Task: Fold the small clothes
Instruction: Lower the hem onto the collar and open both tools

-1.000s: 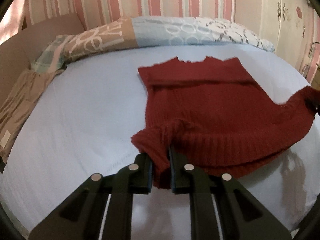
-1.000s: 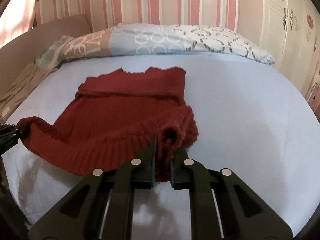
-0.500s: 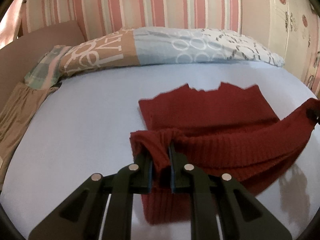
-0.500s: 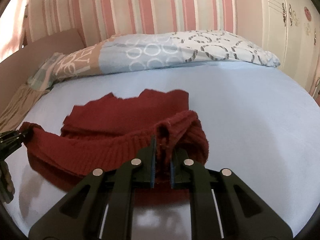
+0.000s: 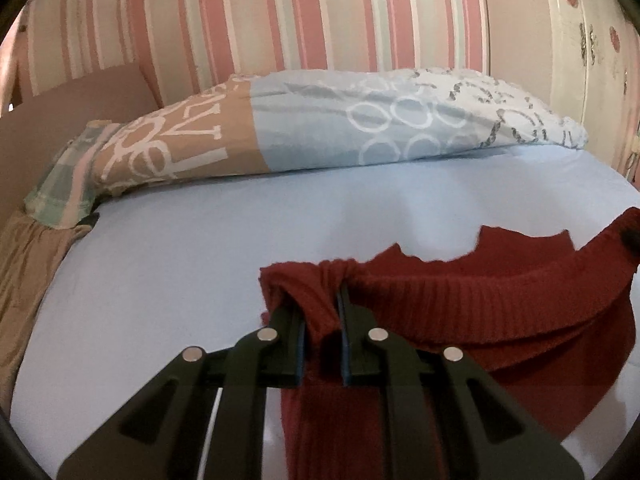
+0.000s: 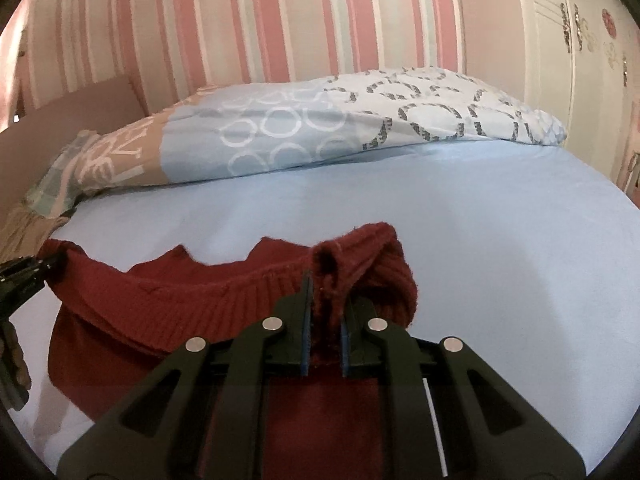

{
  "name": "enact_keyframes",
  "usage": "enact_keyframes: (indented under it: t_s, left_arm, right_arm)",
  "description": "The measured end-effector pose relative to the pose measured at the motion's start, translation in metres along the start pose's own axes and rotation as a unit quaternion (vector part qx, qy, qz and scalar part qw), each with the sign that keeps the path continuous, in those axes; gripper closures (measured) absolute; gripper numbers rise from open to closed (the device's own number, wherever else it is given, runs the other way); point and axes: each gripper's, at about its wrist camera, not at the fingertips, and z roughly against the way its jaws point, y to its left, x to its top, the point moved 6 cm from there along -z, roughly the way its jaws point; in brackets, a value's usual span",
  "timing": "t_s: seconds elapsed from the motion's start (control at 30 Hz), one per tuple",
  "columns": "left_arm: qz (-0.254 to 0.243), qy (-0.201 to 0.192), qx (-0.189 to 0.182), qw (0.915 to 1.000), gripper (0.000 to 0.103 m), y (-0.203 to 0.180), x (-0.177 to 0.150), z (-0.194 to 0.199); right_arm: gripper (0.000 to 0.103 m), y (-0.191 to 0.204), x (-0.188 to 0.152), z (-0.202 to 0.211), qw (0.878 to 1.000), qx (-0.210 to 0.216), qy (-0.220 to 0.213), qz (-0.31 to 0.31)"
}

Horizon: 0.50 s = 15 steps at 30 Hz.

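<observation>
A dark red ribbed knit sweater (image 5: 500, 300) lies on the light blue bed sheet (image 5: 180, 280), its near hem lifted and carried over the far part. My left gripper (image 5: 322, 308) is shut on the hem's left corner. My right gripper (image 6: 326, 300) is shut on the hem's right corner, and the sweater (image 6: 180, 304) stretches between the two. The right gripper shows as a dark tip at the far right of the left wrist view. The left gripper (image 6: 24, 276) appears at the left edge of the right wrist view. The sweater's jagged far edge peeks out beyond the lifted hem.
A long patterned pillow (image 5: 340, 120) in tan, blue and white lies across the head of the bed. A plaid cloth (image 5: 68, 176) and a tan fabric (image 5: 24, 272) sit at the left edge. Striped wallpaper is behind, a wardrobe (image 6: 592, 40) to the right.
Both grippers have carried the sweater's hem away from me toward the pillow, folding it over the far part. Less of the flat sweater shows now.
</observation>
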Motion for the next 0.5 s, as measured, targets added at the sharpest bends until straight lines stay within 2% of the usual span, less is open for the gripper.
enact_keyframes:
  t_s: [0.13,0.27,0.33,0.43,0.47,0.5]
  left_arm:
    - [-0.013,0.027,0.005,0.9995,0.09,-0.005,-0.009,-0.035]
    - [-0.008,0.043,0.001,0.999,0.089,-0.003,-0.023,-0.052]
    - [-0.002,0.05,-0.002,0.9987,0.081,0.001,-0.026,-0.058]
    - [0.014,0.045,0.0,0.9989,0.046,0.011,-0.024,-0.053]
    - [0.018,0.037,0.004,0.9991,0.029,0.015,-0.022,-0.049]
    - [0.023,0.028,0.006,0.9993,0.025,0.019,-0.02,-0.043]
  right_arm:
    - [0.092,-0.009,-0.012,-0.032,0.999,-0.008,0.031,-0.022]
    - [0.092,-0.011,-0.022,-0.047,0.999,-0.006,0.045,-0.019]
    - [0.09,-0.011,-0.023,-0.052,0.999,-0.004,0.05,-0.015]
    - [0.072,-0.011,-0.017,-0.048,0.999,0.021,0.041,-0.028]
    - [0.051,-0.009,-0.014,-0.044,0.999,0.026,0.033,-0.027]
    - [0.033,-0.009,-0.011,-0.04,0.999,0.022,0.023,-0.024]
